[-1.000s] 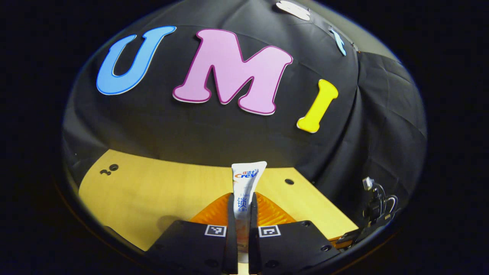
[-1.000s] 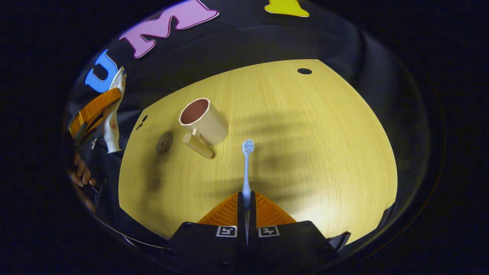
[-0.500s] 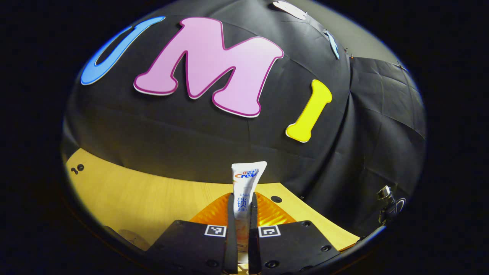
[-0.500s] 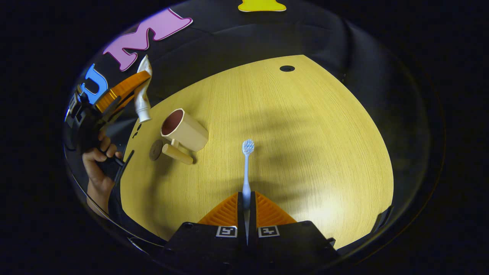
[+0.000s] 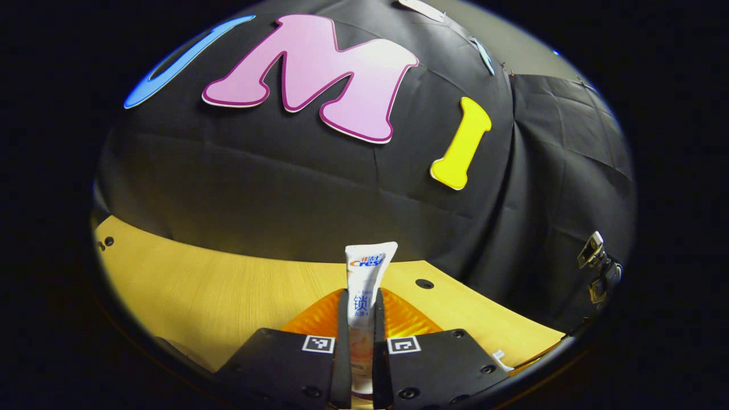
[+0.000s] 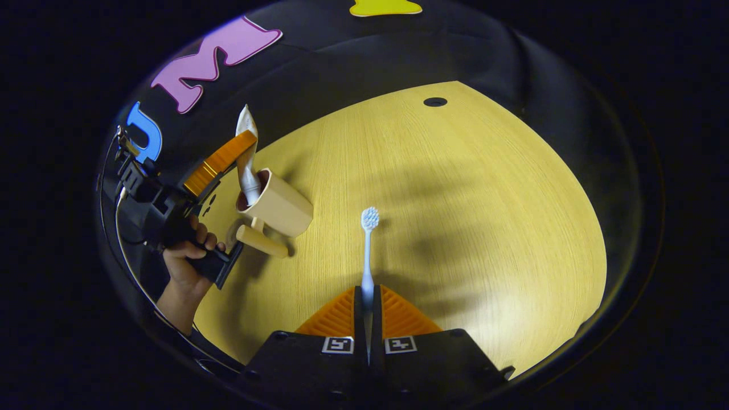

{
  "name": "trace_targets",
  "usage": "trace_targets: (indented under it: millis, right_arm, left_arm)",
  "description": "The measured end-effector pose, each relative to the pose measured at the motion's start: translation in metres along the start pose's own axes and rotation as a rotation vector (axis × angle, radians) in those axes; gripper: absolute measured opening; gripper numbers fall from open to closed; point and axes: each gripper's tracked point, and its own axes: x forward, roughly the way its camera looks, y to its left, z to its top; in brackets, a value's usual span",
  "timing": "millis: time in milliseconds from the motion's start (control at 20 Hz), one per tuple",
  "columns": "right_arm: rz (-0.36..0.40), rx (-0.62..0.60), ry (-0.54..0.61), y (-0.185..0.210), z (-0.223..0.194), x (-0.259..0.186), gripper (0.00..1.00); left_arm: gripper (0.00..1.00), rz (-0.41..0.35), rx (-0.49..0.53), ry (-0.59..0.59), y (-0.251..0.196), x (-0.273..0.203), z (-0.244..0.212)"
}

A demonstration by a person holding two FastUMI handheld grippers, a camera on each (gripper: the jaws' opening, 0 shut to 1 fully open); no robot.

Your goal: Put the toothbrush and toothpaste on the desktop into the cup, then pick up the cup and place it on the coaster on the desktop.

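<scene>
Left claw point(image 5: 360, 319): holds the toothpaste point(image 5: 364, 285), its bottom end dipping into the cup point(image 6: 277, 203).
Right claw point(image 6: 367, 302): holds the toothbrush point(image 6: 368, 250) over the table point(image 6: 484, 228).
Left to do: drop both in, move cup.

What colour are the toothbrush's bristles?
Light blue and white, on the toothbrush; the right gripper view shows it best.

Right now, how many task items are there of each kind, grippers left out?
Toothpaste tubes: 1
Toothbrushes: 1
Cups: 1
Coasters: 1, mostly hidden behind the cup's handle
Total: 4
</scene>
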Motion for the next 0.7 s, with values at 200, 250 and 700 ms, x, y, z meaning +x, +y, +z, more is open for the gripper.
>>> trace_targets:
  millis: [200, 250, 700]
  right_arm:
    - [0.017, -0.027, -0.025, 0.008, 0.007, 0.004, 0.05]
    - [0.022, -0.025, -0.032, 0.015, 0.007, 0.012, 0.05]
    - [0.151, -0.073, -0.248, 0.069, 0.086, 0.0, 0.05]
  left_arm:
    - [0.29, -0.026, 0.008, -0.001, -0.008, -0.013, -0.009]
    - [0.35, -0.034, 0.004, 0.005, -0.011, -0.015, -0.012]
    - [0.95, 0.049, -0.003, -0.07, -0.008, -0.096, 0.028]
